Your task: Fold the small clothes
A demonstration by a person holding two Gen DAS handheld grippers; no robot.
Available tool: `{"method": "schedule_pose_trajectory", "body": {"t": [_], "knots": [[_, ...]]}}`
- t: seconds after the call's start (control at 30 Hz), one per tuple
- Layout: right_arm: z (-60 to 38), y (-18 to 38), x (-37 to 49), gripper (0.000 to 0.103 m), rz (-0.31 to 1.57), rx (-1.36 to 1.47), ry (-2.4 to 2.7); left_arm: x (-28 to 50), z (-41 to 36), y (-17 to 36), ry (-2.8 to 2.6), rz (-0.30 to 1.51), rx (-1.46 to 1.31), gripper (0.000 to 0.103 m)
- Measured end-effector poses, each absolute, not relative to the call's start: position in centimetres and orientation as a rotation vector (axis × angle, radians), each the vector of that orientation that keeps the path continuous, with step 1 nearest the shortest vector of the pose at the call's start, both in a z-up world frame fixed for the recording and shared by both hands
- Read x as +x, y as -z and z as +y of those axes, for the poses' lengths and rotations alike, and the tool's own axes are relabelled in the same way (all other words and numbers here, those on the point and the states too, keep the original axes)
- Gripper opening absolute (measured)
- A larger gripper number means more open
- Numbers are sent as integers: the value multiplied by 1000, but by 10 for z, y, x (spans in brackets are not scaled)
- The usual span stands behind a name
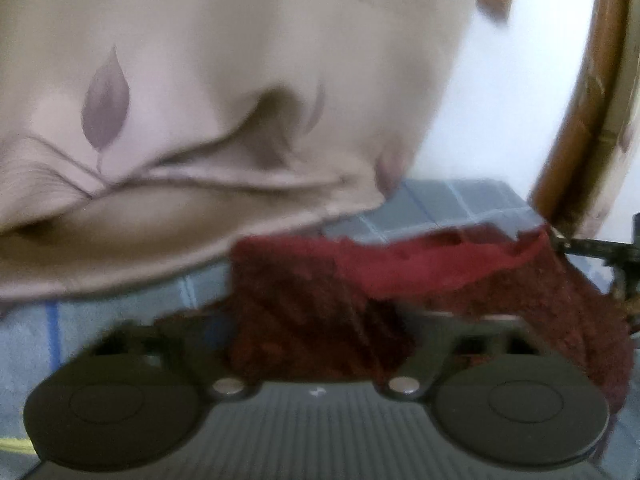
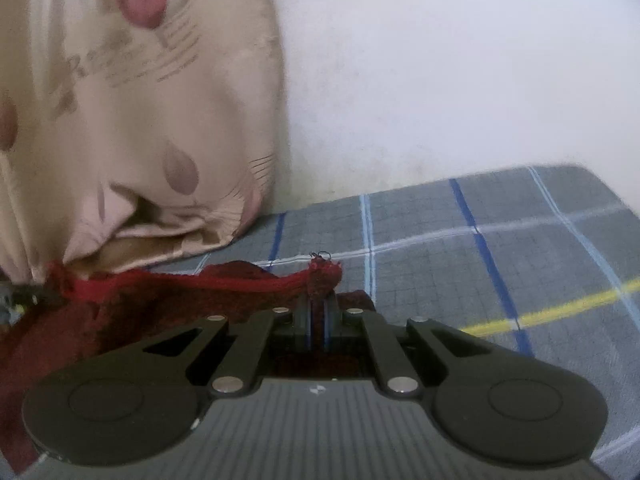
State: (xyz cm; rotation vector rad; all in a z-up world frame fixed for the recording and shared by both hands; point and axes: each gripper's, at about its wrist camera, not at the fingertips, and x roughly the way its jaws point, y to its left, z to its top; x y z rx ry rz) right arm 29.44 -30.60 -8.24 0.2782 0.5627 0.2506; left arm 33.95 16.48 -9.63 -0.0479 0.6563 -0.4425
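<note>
A dark red knitted garment [image 1: 320, 300] hangs between my two grippers over a grey checked bedsheet [image 1: 440, 208]. In the left wrist view it drapes over my left gripper [image 1: 320, 320] and hides the fingertips; its bright red edge runs right to the right gripper [image 1: 592, 246]. In the right wrist view my right gripper [image 2: 319, 292] is shut on a bunched corner of the garment [image 2: 160, 292], pinched between its blue-edged pads. From there the edge stretches taut leftward to the left gripper [image 2: 24, 298], which holds the other end.
A large beige satin pillow [image 2: 120, 120] with leaf prints lies just behind the garment, its corner overhanging it [image 1: 200, 80]. A white wall [image 2: 440, 80] stands behind the bed. A curved wooden frame [image 1: 592, 100] rises at the right. Bare sheet [image 2: 480, 260] extends to the right.
</note>
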Motion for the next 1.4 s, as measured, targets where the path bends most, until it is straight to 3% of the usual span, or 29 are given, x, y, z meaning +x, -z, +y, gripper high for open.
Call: {"method": "schedule_pose_trajectory", "body": {"t": [0.27,0.5,0.77,0.83,0.87,0.9,0.93,1.13,1.27,1.33,1.37,1.4], "knots": [[-299,79,289,10,515,211,-203,335,195,95,260,620,-138,16],[-285,93,304,9,605,123,-135,347,189,119,232,672,-93,19],[-291,91,308,8,661,141,-106,338,200,106,196,664,-147,21],[-297,83,302,21,650,189,-80,330,208,96,193,639,-190,42],[-301,77,295,36,625,217,-75,326,214,90,185,628,-214,64],[-304,70,286,41,596,242,-68,322,219,84,170,616,-237,80],[-307,65,278,40,579,256,-73,316,224,79,155,605,-257,82],[-306,50,195,40,573,310,-206,255,231,68,344,645,-298,82],[-305,62,131,57,604,295,-247,210,222,90,446,738,-314,82],[-305,71,111,60,626,292,-248,192,217,97,480,705,-324,82],[-304,75,105,60,636,301,-264,185,214,99,477,678,-320,81],[-303,79,101,60,640,309,-272,181,210,100,458,661,-314,70]]}}
